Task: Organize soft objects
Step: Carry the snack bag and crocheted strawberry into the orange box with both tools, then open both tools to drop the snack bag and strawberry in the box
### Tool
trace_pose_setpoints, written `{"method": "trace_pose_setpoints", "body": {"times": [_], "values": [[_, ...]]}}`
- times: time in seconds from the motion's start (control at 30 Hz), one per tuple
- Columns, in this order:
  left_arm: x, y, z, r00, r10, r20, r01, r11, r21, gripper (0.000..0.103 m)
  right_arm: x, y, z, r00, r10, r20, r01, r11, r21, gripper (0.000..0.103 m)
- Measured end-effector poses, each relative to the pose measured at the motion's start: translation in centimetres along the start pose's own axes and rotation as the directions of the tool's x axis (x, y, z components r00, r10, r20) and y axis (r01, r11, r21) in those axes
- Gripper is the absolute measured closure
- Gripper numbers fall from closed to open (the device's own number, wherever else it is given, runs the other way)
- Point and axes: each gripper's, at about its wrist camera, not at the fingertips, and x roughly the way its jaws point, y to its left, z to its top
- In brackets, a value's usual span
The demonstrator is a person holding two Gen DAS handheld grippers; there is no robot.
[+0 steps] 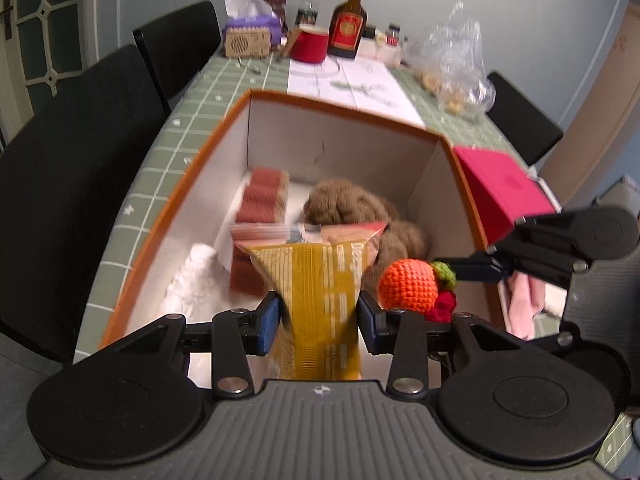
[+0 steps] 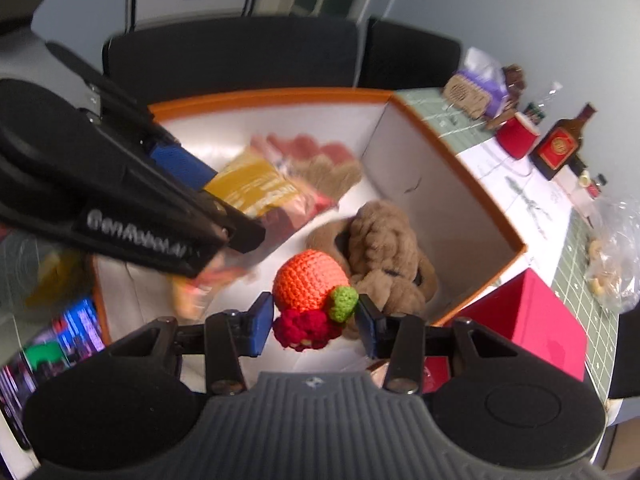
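Note:
An orange-rimmed cardboard box (image 1: 224, 128) (image 2: 476, 188) lies open on the table. Inside lie a brown plush toy (image 1: 348, 204) (image 2: 384, 244), reddish sponges (image 1: 262, 196) and a white cloth (image 1: 192, 276). My left gripper (image 1: 318, 318) is shut on a yellow snack packet (image 1: 316, 280) and holds it over the box; it also shows in the right wrist view (image 2: 256, 184). My right gripper (image 2: 316, 322) is shut on a crocheted toy, an orange ball (image 2: 306, 278) (image 1: 408, 284) with green and red parts, held above the box next to the plush.
A pink box (image 1: 500, 192) (image 2: 532, 320) stands against the cardboard box's right side. At the table's far end stand a red cup (image 1: 308, 42), a dark bottle (image 1: 348, 24), a tissue box (image 1: 250, 26) and a clear plastic bag (image 1: 456, 64). Black chairs (image 1: 80, 152) surround the table.

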Motion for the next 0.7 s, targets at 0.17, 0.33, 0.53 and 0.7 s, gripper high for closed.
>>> {"method": "trace_pose_setpoints", "body": {"times": [0.17,0.33,0.53,0.7], "values": [[0.8,-0.2,-0.4,1.0,-0.001,-0.031,0.001,1.0,-0.002,0.058,1.6,0.6,0.2,0.996,0.022,-0.088,-0.027,0.998,-0.062,0.059],[1.7,-1.2,-0.7,0.995,-0.006,-0.096,0.012,0.998,0.06,0.06,2.6,1.0,0.1,0.992,0.012,-0.122,-0.023,0.996,-0.09,0.057],[1.9,-1.1,-0.5,0.993,-0.037,-0.112,0.042,0.998,0.037,0.06,3.0,1.0,0.2,0.992,-0.007,-0.126,-0.006,0.995,-0.098,0.058],[-0.3,-0.4,-0.2,0.998,-0.054,-0.015,0.054,0.999,-0.004,0.049,2.0,0.8,0.1,0.996,-0.017,-0.083,0.01,0.996,-0.089,0.049]]}}
